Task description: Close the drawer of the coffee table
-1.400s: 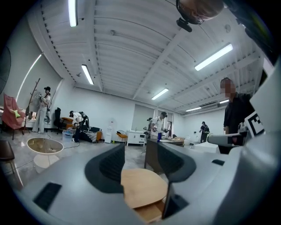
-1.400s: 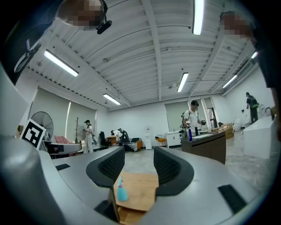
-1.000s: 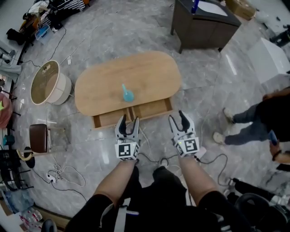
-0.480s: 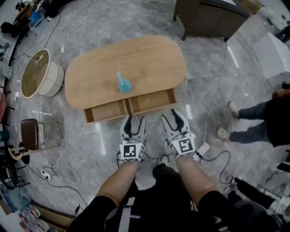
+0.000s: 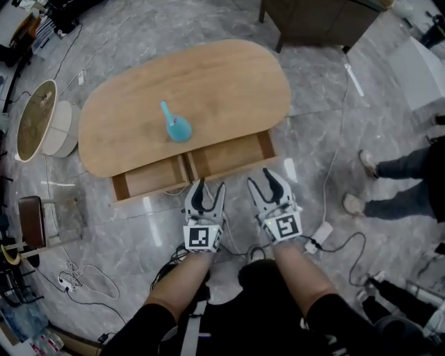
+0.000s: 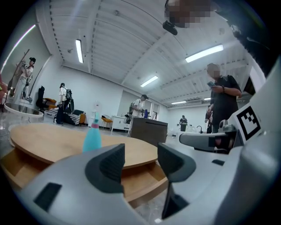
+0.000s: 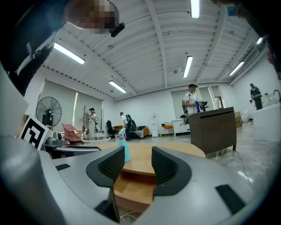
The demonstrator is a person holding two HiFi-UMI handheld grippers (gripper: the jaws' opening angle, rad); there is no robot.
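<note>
Wooden drawer (image 5: 229,156) juts nearward from the bench (image 5: 222,83), long axis left-right, just beyond left tongs (image 5: 206,191) and right tongs (image 5: 267,183), both spread, empty.

a big open hall used as a workspace, not a home — white beamed ceiling (image 7: 162,44) with strip lights (image 7: 188,66) and a grey marble-look floor (image 5: 174,28). loose cables (image 5: 338,139) lie right of the coffee table (image 5: 188,90). beyond it stands a dark cabinet (image 5: 313,21), left of it a round side table (image 5: 38,122), and people (image 7: 191,99) stand farther back.
</note>
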